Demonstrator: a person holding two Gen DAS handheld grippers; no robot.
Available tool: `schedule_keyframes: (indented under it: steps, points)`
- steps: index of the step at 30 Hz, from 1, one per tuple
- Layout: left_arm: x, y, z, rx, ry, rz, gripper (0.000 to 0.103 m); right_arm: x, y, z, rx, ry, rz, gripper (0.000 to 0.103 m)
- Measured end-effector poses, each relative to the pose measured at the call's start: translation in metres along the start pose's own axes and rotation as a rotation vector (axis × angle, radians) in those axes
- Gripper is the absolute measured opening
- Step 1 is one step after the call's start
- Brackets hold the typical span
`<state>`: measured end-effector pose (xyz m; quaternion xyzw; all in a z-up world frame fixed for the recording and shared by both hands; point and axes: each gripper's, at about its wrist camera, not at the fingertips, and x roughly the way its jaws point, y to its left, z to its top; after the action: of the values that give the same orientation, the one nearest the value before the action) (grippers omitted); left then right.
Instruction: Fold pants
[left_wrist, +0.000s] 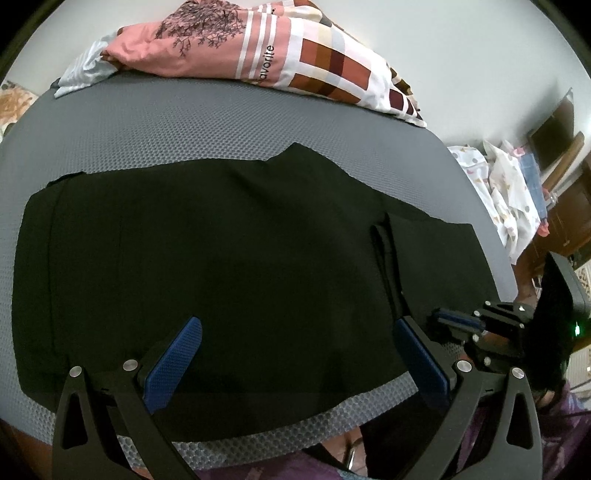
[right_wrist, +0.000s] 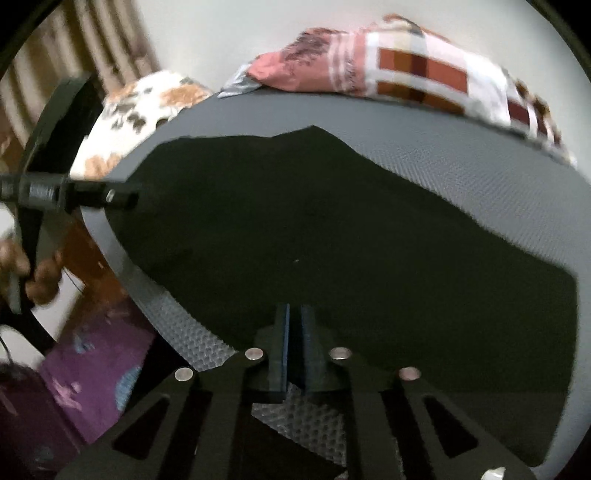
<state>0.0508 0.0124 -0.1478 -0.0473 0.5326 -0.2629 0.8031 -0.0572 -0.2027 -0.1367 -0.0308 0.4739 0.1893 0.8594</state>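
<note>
Black pants (left_wrist: 221, 258) lie spread flat on a grey honeycomb mat (left_wrist: 184, 122); they also fill the right wrist view (right_wrist: 332, 229). My left gripper (left_wrist: 295, 328) is open, its blue pads (left_wrist: 173, 365) wide apart just above the pants' near edge, holding nothing. My right gripper (right_wrist: 294, 314) is shut on the pants' near edge, with dark cloth pinched between its blue pads (right_wrist: 283, 347). It also shows in the left wrist view (left_wrist: 458, 321), at the pants' near right corner. The left gripper's body shows at the left of the right wrist view (right_wrist: 74, 192).
A pink and checked pillow (left_wrist: 277, 55) lies along the mat's far edge, also in the right wrist view (right_wrist: 406, 74). Patterned cloth (left_wrist: 509, 192) hangs beyond the mat's right side. A floral pillow (right_wrist: 140, 107) sits off its left end. Purple clothing (right_wrist: 92, 380) is near me.
</note>
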Motion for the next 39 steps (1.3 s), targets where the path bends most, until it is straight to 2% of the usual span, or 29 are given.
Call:
schedule_keyframes:
  steps: [1,3,8,11,13,15,19,24,28,30,31,37,39]
  points:
    - [0.0,0.0,0.0,0.002,0.001,0.001,0.103,0.0,0.005,0.0,-0.022,0.003,-0.005,0.012]
    - [0.0,-0.002,-0.001,0.009,0.004,0.007,0.103,0.002,0.01,0.0,-0.041,0.007,-0.002,0.023]
    - [-0.001,-0.008,-0.002,0.047,-0.003,0.034,0.103,0.009,0.019,0.0,-0.098,0.022,-0.031,0.033]
    - [0.001,-0.008,-0.003,0.048,0.005,0.03,0.103,0.011,0.017,0.0,-0.094,0.026,-0.045,0.033]
    - [0.002,-0.009,-0.002,0.05,0.011,0.033,0.103,0.012,0.013,0.001,-0.088,0.028,-0.053,0.027]
    - [0.001,-0.009,-0.002,0.052,0.011,0.036,0.103,0.013,0.016,0.001,-0.117,0.032,-0.074,0.027]
    - [0.001,-0.008,-0.001,0.044,0.008,0.031,0.103,0.011,0.022,-0.001,-0.148,0.039,-0.057,0.037]
    - [0.003,-0.008,0.0,0.042,0.016,0.027,0.103,0.017,0.027,-0.001,-0.182,0.059,-0.092,0.037]
    - [0.002,-0.008,0.0,0.042,0.016,0.025,0.103,0.017,0.017,0.003,-0.128,0.078,-0.077,0.027]
    - [0.002,-0.007,0.0,0.038,0.018,0.024,0.103,0.015,0.01,0.005,-0.074,0.079,-0.039,0.019]
    - [0.002,-0.007,0.0,0.033,0.021,0.022,0.103,0.014,0.007,0.006,-0.052,0.079,-0.027,0.011]
    - [0.003,-0.004,-0.001,0.015,0.03,0.017,0.103,0.01,-0.002,0.005,0.038,0.064,0.033,0.008]
    - [0.004,-0.003,-0.001,0.009,0.031,0.016,0.103,0.006,-0.005,0.005,0.073,0.049,0.078,0.008]
